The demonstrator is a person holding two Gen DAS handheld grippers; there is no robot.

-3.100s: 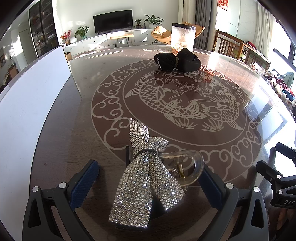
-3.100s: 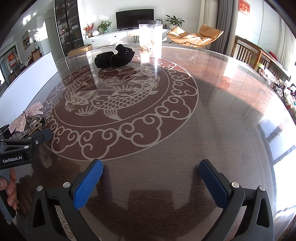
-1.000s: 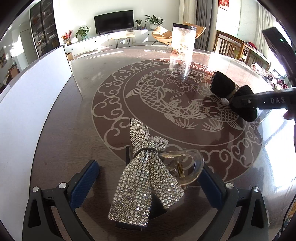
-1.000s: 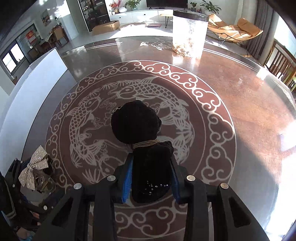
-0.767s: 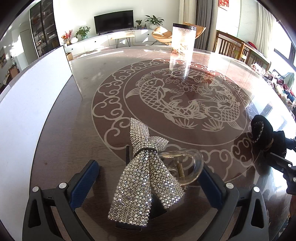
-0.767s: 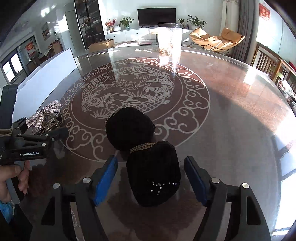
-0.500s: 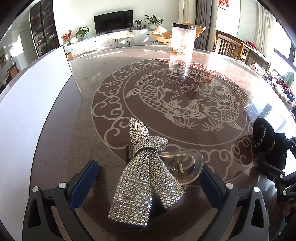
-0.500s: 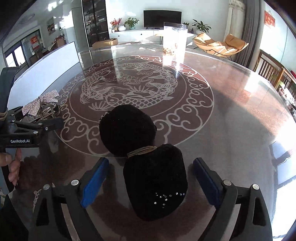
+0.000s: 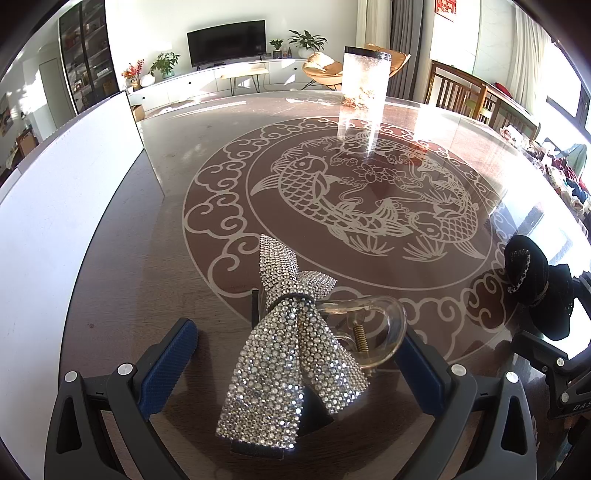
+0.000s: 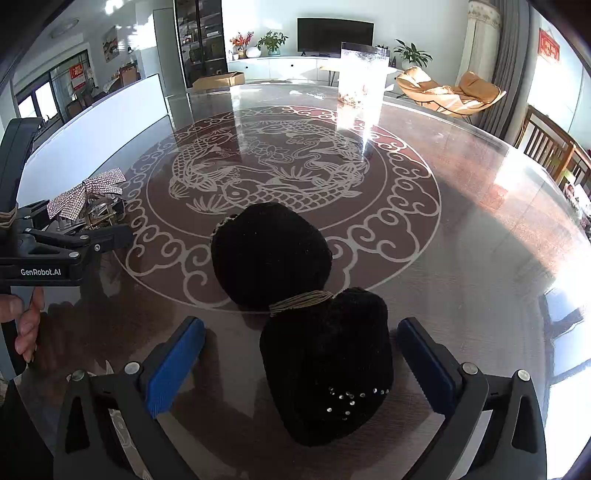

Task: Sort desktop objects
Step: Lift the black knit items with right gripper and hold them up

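Velvet, black and bow-shaped, the hair clip point(image 10: 303, 314) lies on the glass table point(image 10: 461, 240) between the pads of the right gripper point(image 10: 301, 365), whose jaws have just spread wide and touch nothing. Further left, the left gripper point(image 9: 295, 365) stands wide around the rhinestone bow clip point(image 9: 291, 343), pads apart from it.

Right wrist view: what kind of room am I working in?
Most likely a home living and dining room: a television on a low white cabinet, lounge chairs, and a large round table.
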